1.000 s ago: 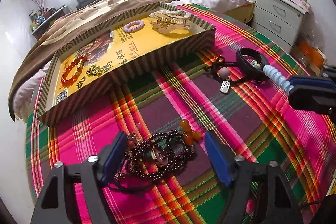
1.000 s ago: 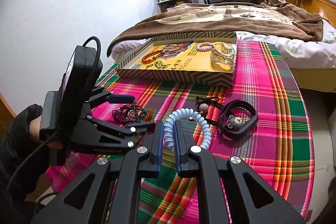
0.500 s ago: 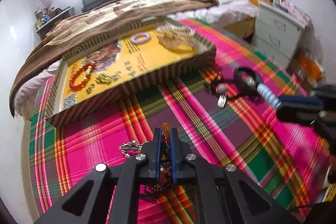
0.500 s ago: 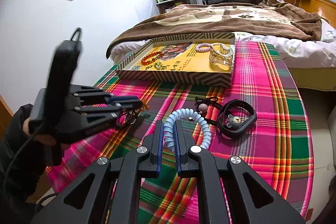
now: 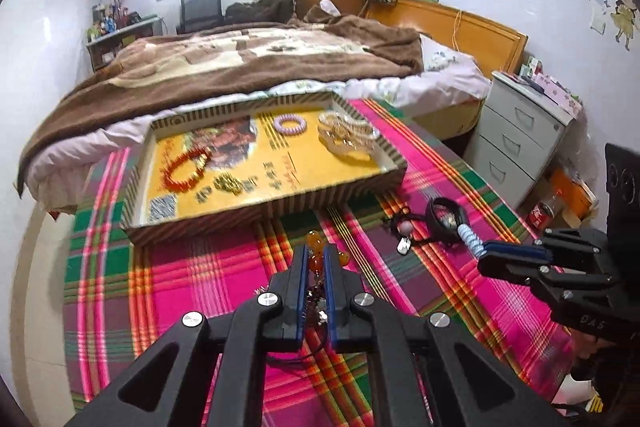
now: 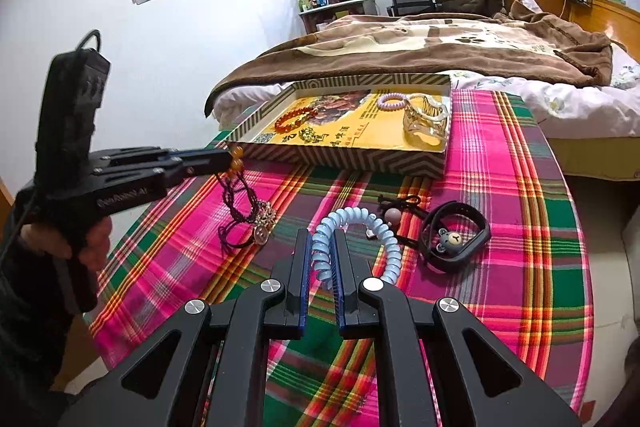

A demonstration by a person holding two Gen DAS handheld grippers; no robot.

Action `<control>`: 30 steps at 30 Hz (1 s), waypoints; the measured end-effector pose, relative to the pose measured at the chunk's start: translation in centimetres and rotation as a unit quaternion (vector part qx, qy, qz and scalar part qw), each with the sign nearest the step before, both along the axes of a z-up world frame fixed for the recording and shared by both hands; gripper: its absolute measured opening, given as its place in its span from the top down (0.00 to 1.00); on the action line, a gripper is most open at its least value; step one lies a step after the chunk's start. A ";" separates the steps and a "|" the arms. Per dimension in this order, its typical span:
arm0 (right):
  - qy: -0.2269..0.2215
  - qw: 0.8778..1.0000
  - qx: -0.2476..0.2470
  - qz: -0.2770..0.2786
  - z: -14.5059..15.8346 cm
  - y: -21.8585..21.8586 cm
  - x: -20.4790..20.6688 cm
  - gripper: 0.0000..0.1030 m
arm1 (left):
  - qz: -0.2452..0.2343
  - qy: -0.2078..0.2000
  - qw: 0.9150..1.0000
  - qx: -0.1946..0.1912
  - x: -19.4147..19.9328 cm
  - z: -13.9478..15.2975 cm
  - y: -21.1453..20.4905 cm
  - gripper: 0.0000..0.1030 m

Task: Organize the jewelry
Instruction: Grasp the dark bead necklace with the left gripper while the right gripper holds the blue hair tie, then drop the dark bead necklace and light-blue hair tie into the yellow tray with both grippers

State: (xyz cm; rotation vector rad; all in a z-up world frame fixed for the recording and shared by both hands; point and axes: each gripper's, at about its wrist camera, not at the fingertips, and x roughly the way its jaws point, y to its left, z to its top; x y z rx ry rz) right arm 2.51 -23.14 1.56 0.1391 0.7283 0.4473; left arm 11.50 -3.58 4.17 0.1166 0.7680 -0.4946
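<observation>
Currently left gripper (image 6: 230, 157) pinches the beaded necklace (image 6: 248, 211), dangling clear of the tablecloth (image 6: 520, 227). Right gripper (image 6: 322, 247) clamps the blue coil hair tie (image 6: 360, 227).

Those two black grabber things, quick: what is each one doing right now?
Left gripper: closed on the dark beaded necklace, which dangles off the tablecloth.
Right gripper: closed on the blue spiral hair tie.

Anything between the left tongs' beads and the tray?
Nothing: only bare plaid cloth lies between the hanging beads in the left tongs and the tray, per the right wrist view.
</observation>
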 end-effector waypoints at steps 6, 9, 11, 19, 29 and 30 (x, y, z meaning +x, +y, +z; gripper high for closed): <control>-0.010 1.000 -0.004 -0.001 1.0 0.2 0.6 0.90 | 0.007 -0.016 1.000 -0.020 0.1 1.8 0.7 0.93; -0.015 1.000 -0.006 -0.002 1.7 0.3 1.2 0.90 | 0.016 -0.015 0.999 -0.026 0.8 2.2 1.1 0.93; -0.021 1.000 -0.010 -0.002 2.3 0.5 1.9 0.90 | 0.021 -0.015 0.999 -0.030 1.3 2.5 1.5 0.93; -0.038 0.999 -0.030 0.002 4.4 1.9 5.6 0.90 | 0.042 -0.016 0.998 -0.038 4.8 3.6 3.0 0.93; -0.008 0.999 -0.041 0.000 3.4 3.8 12.7 0.90 | 0.060 -0.036 0.997 -0.034 11.7 5.1 3.3 0.93; -0.002 0.999 -0.046 -0.002 3.0 4.1 13.5 0.90 | 0.059 -0.037 0.997 -0.030 12.3 5.1 3.1 0.93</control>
